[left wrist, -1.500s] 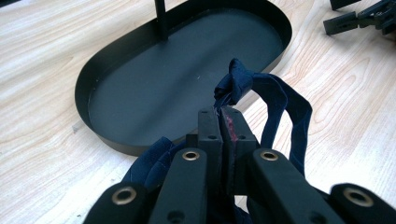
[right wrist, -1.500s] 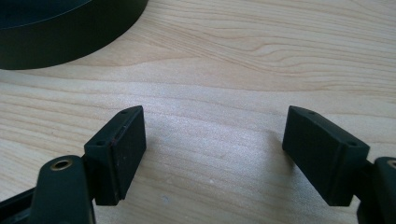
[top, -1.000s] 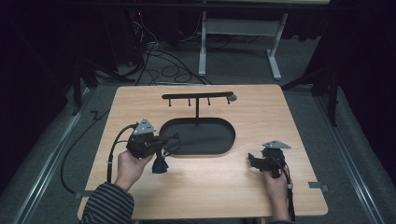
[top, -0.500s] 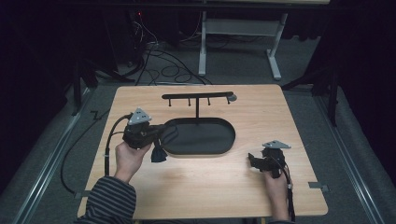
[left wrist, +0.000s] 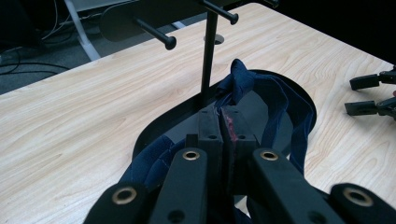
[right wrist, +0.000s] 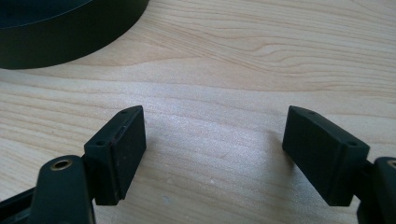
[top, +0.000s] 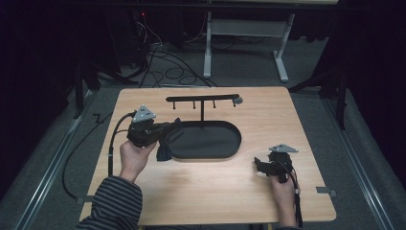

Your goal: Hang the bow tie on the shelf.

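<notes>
A dark blue fabric band (left wrist: 276,95) loops out from my left gripper (left wrist: 222,117), whose jaws are shut on it. In the high view the left gripper (top: 168,132) hovers at the left end of the black oval tray (top: 210,140), and the blue band (top: 163,149) dangles from it over the tray's rim. A black rack (top: 201,99) with short pegs (left wrist: 156,36) rises on a thin post from the tray's far side, just beyond the band. My right gripper (top: 259,165) rests low at the table's right front, with its jaws open (right wrist: 215,135) over bare wood.
The light wooden table (top: 297,124) has bare room on all sides of the tray. The right gripper's tips (left wrist: 369,95) show at the far right of the left gripper view. Cables and a white desk frame (top: 244,33) lie on the floor beyond the table.
The left gripper has risen and moved away from the person along the tray's left end, carrying the blue band. The right gripper has stayed put.
</notes>
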